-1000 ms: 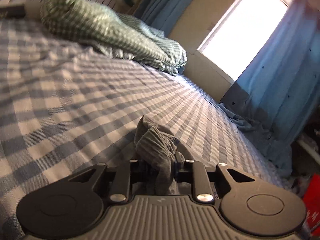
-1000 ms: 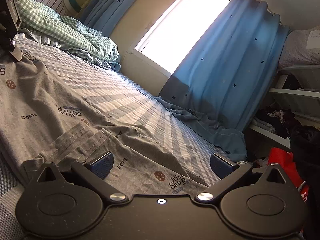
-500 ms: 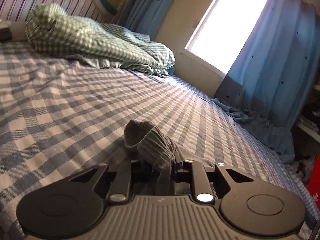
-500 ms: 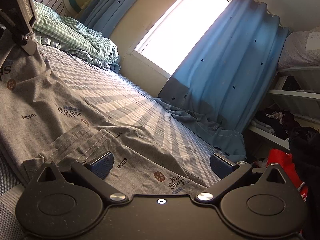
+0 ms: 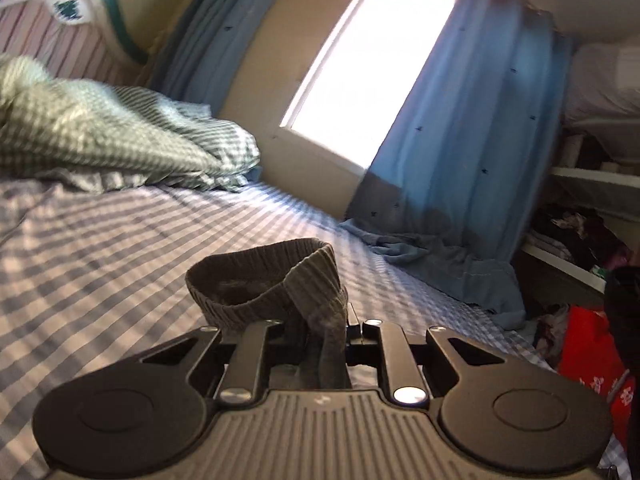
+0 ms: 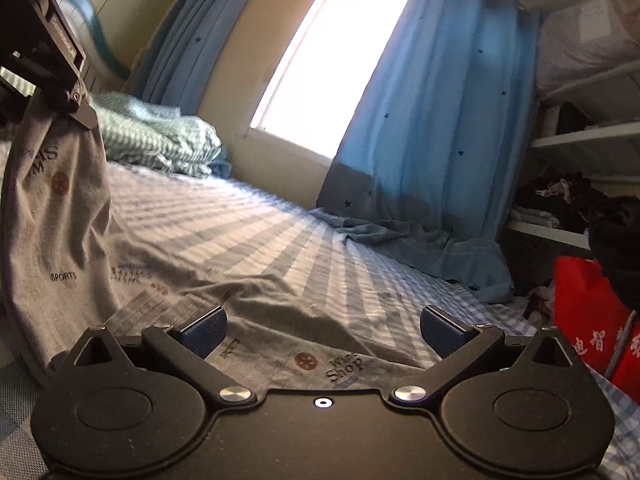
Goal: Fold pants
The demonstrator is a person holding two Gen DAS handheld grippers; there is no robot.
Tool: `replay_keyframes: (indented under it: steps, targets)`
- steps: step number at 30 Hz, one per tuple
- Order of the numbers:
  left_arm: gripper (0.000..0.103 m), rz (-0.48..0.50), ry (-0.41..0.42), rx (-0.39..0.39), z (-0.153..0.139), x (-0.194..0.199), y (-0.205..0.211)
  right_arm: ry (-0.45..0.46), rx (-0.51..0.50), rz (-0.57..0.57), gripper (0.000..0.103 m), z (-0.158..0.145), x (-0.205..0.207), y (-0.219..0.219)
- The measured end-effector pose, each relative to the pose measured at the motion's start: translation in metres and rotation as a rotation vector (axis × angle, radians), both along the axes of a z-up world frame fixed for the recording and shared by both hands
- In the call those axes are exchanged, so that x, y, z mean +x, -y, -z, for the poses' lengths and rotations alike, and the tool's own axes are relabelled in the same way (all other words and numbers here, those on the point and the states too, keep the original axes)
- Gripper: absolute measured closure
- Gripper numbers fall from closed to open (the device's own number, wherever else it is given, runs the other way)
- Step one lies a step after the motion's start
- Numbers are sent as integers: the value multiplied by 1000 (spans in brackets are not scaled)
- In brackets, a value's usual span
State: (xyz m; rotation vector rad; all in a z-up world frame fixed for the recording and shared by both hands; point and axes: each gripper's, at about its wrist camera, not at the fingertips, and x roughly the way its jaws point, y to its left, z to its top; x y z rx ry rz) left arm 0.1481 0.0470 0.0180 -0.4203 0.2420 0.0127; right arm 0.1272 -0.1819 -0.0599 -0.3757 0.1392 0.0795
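The left tool (image 5: 320, 344) is clenched on the ribbed waistband (image 5: 264, 280) of the grey pants (image 6: 68, 216), its jaws having just been closing further with the cloth bunched between them; in the left wrist view the band loops up at centre frame, directly ahead of the jaws. In the right wrist view this same tool appears at the upper left of the frame, lifted clear of the bed (image 6: 304, 248), with the printed cloth hanging from it in a steep drape. From there the pants run diagonally down to the lower centre of that frame, so their long axis lies from upper left to lower centre. The right tool (image 6: 324, 330) is released, its two blue pads (image 6: 204, 326) spread wide, with the low end of the pants lying flat on the checked sheet between and just below them; the pads do not press the cloth. The raised end therefore belongs to the left hand and the flat end is nearer the right. Judgement: the coming fold depends on carrying the lifted waistband along that diagonal toward the low end, while the right tool either pins or takes the cloth beneath it. Risk: the drape may twist if the ends are not kept in line.
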Motion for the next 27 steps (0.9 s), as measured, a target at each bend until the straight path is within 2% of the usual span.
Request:
replay_keyframes:
  steps: [6, 10, 13, 16, 18, 19, 20, 21, 22, 23, 26, 27]
  targets:
    - [86, 243, 74, 176, -38, 25, 99, 71, -28, 137, 1, -2, -29, 60]
    - [86, 448, 86, 309, -39, 28, 187, 75, -94, 240, 1, 3, -44, 109]
    - [86, 585, 32, 437, -19, 29, 253, 76, -132, 354, 1, 9, -50, 150]
    - [86, 689, -56, 587, 21, 29, 309, 66, -150, 452, 1, 17, -56, 186]
    - [83, 743, -126, 681, 50, 25, 334, 47, -148, 511, 1, 25, -60, 206]
    - [81, 759, -148, 703, 59, 22, 340, 36, -138, 531, 1, 27, -63, 214]
    - [75, 765, -161, 720, 67, 17, 344, 25, -126, 547, 1, 30, -65, 222]
    - [64, 770, -162, 723, 71, 12, 344, 13, -111, 562, 1, 32, -68, 230]
    - [58, 776, -156, 705, 72, 7, 339, 6, -102, 570, 1, 34, -70, 234]
    - [48, 781, -150, 679, 71, 3, 335, 0, -94, 576, 1, 35, -72, 238]
    - [36, 780, -148, 561, 55, -6, 307, -15, -68, 583, 1, 38, -70, 240]
    - [29, 771, -148, 517, 44, -6, 294, -17, -59, 579, 1, 37, -69, 237]
